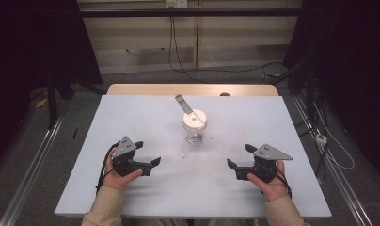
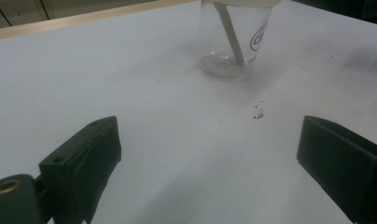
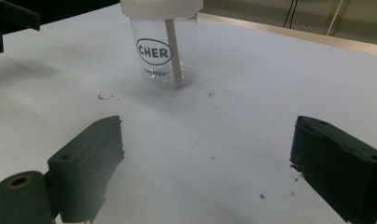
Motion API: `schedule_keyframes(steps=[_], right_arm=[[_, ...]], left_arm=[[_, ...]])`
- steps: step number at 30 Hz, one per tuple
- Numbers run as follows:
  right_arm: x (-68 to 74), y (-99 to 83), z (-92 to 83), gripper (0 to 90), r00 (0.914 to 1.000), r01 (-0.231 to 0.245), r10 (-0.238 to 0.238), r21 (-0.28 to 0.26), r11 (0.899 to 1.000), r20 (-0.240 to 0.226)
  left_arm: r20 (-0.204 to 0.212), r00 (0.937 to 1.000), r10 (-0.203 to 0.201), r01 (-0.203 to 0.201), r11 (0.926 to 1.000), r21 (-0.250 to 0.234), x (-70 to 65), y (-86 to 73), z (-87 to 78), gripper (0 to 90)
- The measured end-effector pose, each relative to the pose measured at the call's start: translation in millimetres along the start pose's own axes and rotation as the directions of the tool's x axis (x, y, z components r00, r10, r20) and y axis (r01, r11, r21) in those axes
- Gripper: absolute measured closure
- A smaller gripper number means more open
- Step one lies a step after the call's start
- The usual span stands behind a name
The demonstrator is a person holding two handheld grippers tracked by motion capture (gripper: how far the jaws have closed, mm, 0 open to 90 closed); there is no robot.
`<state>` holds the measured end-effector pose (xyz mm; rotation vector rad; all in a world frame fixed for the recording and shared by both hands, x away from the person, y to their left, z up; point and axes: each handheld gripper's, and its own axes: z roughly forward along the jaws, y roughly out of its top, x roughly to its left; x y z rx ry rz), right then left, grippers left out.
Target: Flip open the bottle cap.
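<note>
Grippers flank the cup, one either side, both aimed inward at it. Taking the cup (image 1: pixel 194 125) as the landmark and working left to right:

Left gripper (image 1: pixel 148 153) sits well to the near left of the cup, held low over the table (image 1: pixel 108 127) in the person's left hand (image 1: pixel 116 175). Its jaws stand spread wide with nothing between them; the left gripper view confirms bare tabletop in the gap and the cup ahead, well apart from the pads. Judged purpose: a ready stance, jaws pre-opened so the cup's body can be taken from the side.

The cup stands upright near the table's middle, slightly toward the far edge. It is a clear plastic tumbler (image 3: pixel 162 58) capped by a white lid (image 3: pixel 161 6), with dark oval lettering printed on its wall. A pale flat stirrer (image 1: pixel 185 105) passes through the lid, leaning up and away to the far left, its lower end resting on the cup's bottom. The cup looks empty of liquid. A few dark specks (image 2: pixel 258 112) lie on the table just on the near side of it.

Right gripper (image 1: pixel 239 158) sits well to the near right of the cup, held in the right hand (image 1: pixel 270 181), likewise low. Its jaws are spread, gripping nothing. Judged purpose: mirroring the left, so one gripper may steady the cup while the other works the lid or stirrer; which does which cannot be told.
</note>
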<state>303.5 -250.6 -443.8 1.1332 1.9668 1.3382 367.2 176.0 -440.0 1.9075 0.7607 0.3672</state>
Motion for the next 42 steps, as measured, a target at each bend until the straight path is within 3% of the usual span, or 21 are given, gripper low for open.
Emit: schedule_keyframes(steps=[7,16,19,29,42], right_arm=[[-2.9,-3.6,-9.9,9.2,0.9999,-0.001,0.001,-0.002,1.000,0.014],[-10.9,-9.5,-25.2,9.2,0.9981,-0.036,0.037,-0.019,0.999,0.049],[-9.3,-10.3,-28.6,9.2,0.9983,-0.025,0.026,-0.019,1.000,0.052],[-3.9,-14.7,-31.7,9.3,0.9981,-0.003,0.003,-0.001,1.000,0.061],[-11.4,-17.4,-29.9,9.3,0.9970,-0.026,0.026,0.004,1.000,0.072]], left_arm=[[-0.032,0.9995,0.001,-0.001,1.0000,0.002,4.4,-3.3,-12.1,6.2],[-0.044,0.9990,-0.007,0.007,1.0000,0.004,7.3,-7.0,-23.3,6.2],[-0.050,0.9987,-0.009,0.009,1.0000,-0.002,9.3,-8.4,-28.1,6.2],[-0.069,0.9973,-0.026,0.026,0.9997,-0.004,16.7,-12.2,-37.2,6.2],[-0.079,0.9966,-0.022,0.022,0.9998,-0.003,19.9,-13.7,-40.7,6.2]])
